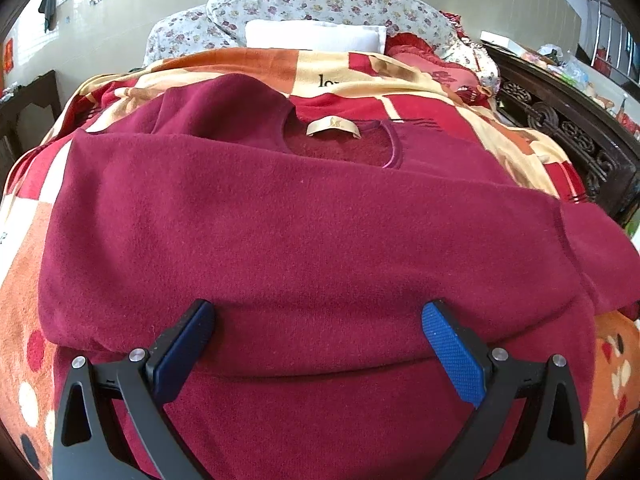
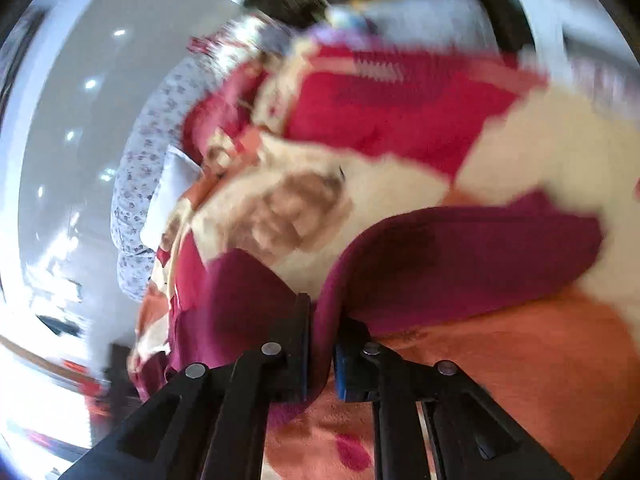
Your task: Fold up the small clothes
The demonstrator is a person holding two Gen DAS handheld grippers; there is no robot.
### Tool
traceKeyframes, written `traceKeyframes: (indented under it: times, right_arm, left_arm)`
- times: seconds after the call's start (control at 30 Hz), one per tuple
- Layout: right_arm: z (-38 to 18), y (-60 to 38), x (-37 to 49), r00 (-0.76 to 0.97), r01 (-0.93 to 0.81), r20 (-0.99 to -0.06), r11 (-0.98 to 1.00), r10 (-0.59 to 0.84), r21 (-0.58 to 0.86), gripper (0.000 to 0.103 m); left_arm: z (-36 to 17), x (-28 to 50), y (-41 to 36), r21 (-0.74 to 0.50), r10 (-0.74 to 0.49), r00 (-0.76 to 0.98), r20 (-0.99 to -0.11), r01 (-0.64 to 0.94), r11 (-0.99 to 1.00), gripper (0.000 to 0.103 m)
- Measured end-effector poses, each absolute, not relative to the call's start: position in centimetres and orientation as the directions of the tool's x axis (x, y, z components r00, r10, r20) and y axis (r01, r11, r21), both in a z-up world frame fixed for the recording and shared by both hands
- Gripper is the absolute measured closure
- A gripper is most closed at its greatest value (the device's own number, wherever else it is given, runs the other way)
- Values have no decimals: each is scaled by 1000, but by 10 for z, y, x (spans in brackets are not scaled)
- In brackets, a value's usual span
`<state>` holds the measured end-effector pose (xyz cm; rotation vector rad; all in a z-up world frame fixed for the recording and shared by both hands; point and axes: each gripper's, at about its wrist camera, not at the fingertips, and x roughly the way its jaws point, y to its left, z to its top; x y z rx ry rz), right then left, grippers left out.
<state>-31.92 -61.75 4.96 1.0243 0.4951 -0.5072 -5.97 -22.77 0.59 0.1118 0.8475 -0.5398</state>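
A dark red fleece sweater (image 1: 304,232) lies on the bed with its neck and beige label (image 1: 333,127) at the far end. One sleeve is folded across its chest. My left gripper (image 1: 318,322) is open just above the sweater's near part, blue pads wide apart, holding nothing. In the blurred, tilted right wrist view, my right gripper (image 2: 322,344) is shut on a fold of the same sweater (image 2: 460,264), which rises between the fingers and bends to the right.
The sweater lies on a red, orange and cream patterned blanket (image 1: 404,68) (image 2: 520,360). A white pillow (image 1: 316,36) and floral bedding (image 1: 320,0) are at the head. A dark carved wooden bed frame (image 1: 568,132) runs along the right side.
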Motion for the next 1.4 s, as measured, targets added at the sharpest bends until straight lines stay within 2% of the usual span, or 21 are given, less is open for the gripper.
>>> traceKeyframes:
  times: [0.1, 0.2, 0.33, 0.43, 0.5, 0.53, 0.57, 0.67, 0.7, 0.77, 0.83, 0.93, 1.1, 1.23, 1.3, 1.33, 1.4]
  right_arm:
    - [117, -580, -308, 789, 580, -550, 626, -273, 521, 93]
    - [162, -529, -275, 820, 504, -492, 777, -293, 376, 93]
    - [183, -433, -213, 868, 304, -464, 929, -178, 212, 93]
    - [153, -360, -158, 851, 140, -524, 978, -41, 152, 92]
    - [107, -313, -115, 757, 27, -650, 989, 75, 146, 78]
    - [90, -304, -103, 710, 6, -697, 988, 104, 154, 53]
    - [69, -293, -93, 648, -10, -750, 986, 133, 166, 44]
    - [53, -286, -103, 648, -17, -755, 993, 101, 118, 42]
    - [56, -290, -111, 662, -15, -743, 993, 95, 114, 39]
    - [64, -298, -125, 688, -11, -717, 989, 112, 145, 26]
    - [71, -310, -142, 705, 6, -701, 987, 111, 161, 23]
    - [83, -320, -148, 732, 45, -674, 981, 97, 190, 22]
    - [87, -342, -128, 772, 95, -618, 934, 150, 345, 22]
    - [87, -320, -93, 763, 88, -638, 961, 103, 260, 22]
    - [89, -302, -71, 766, 87, -643, 985, 29, 147, 23]
    - [89, -300, -63, 763, 94, -646, 989, 1, 113, 24]
    - [83, -298, -40, 732, 132, -678, 990, -63, 51, 48]
  left_arm:
    - [23, -56, -212, -137, -416, 521, -745, 491, 861, 0]
    - [49, -57, -185, -160, -444, 559, -701, 483, 861, 0]
    - [85, -44, -132, -168, -423, 632, -649, 424, 890, 0]
    - [91, -26, -96, -219, -411, 646, -643, 360, 907, 0]
    - [86, -15, -81, -234, -396, 645, -654, 325, 916, 0]
    - [80, -8, -74, -239, -383, 636, -670, 304, 922, 0]
    - [75, -4, -70, -246, -380, 627, -680, 293, 924, 0]
    - [64, 0, -64, -262, -393, 599, -697, 297, 918, 0]
    - [62, -1, -64, -258, -394, 597, -699, 303, 917, 0]
    - [59, 0, -67, -253, -397, 593, -700, 313, 915, 0]
    - [58, -3, -71, -273, -422, 580, -697, 329, 904, 0]
    - [59, -8, -86, -272, -443, 573, -690, 362, 892, 0]
    - [62, -18, -100, -231, -427, 579, -695, 383, 894, 0]
    - [66, -17, -86, -183, -375, 616, -692, 353, 917, 0]
    - [66, -13, -73, -190, -356, 627, -693, 318, 929, 0]
    - [66, -10, -67, -197, -353, 628, -694, 306, 931, 0]
    - [65, -7, -56, -211, -348, 632, -692, 284, 935, 0]
